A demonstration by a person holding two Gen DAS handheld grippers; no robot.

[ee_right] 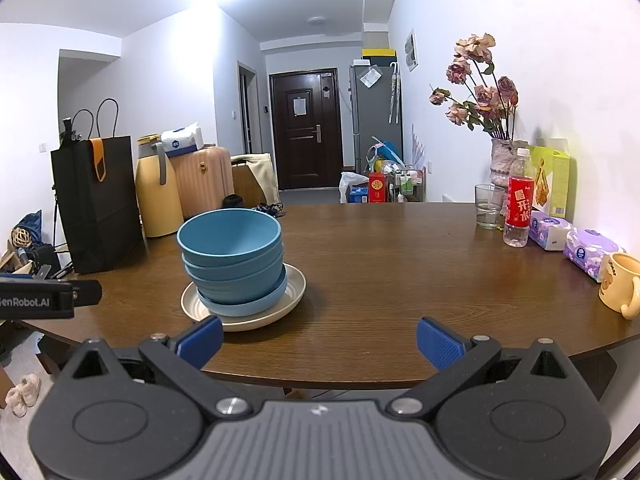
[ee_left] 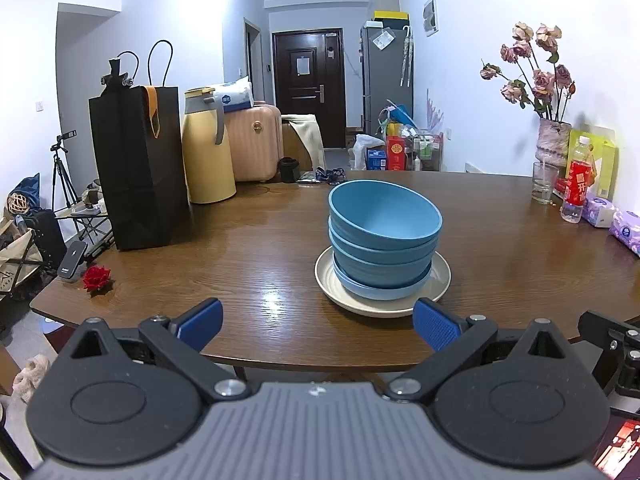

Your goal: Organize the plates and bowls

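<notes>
A stack of blue bowls [ee_left: 384, 236] [ee_right: 234, 256] sits on a light blue plate [ee_left: 380, 290] [ee_right: 244, 306], which rests on a cream plate [ee_left: 328, 280] [ee_right: 294, 284] on the brown wooden table [ee_left: 240, 264] [ee_right: 400, 280]. My left gripper [ee_left: 318, 326] is open near the table's front edge, short of the stack, with nothing between its blue pads. My right gripper [ee_right: 320, 340] is open too, empty, to the right of the stack. The left gripper's body [ee_right: 44, 300] shows at the left edge of the right wrist view.
A black paper bag [ee_left: 140, 168] and a yellow thermos jug [ee_left: 208, 148] stand at the table's back left, a red rose [ee_left: 96, 277] lies near its left edge. Vase of dried roses [ee_left: 554, 140], glass [ee_left: 544, 182], bottle [ee_right: 519, 204], tissue packs [ee_right: 592, 250] and yellow mug [ee_right: 622, 284] line the right side.
</notes>
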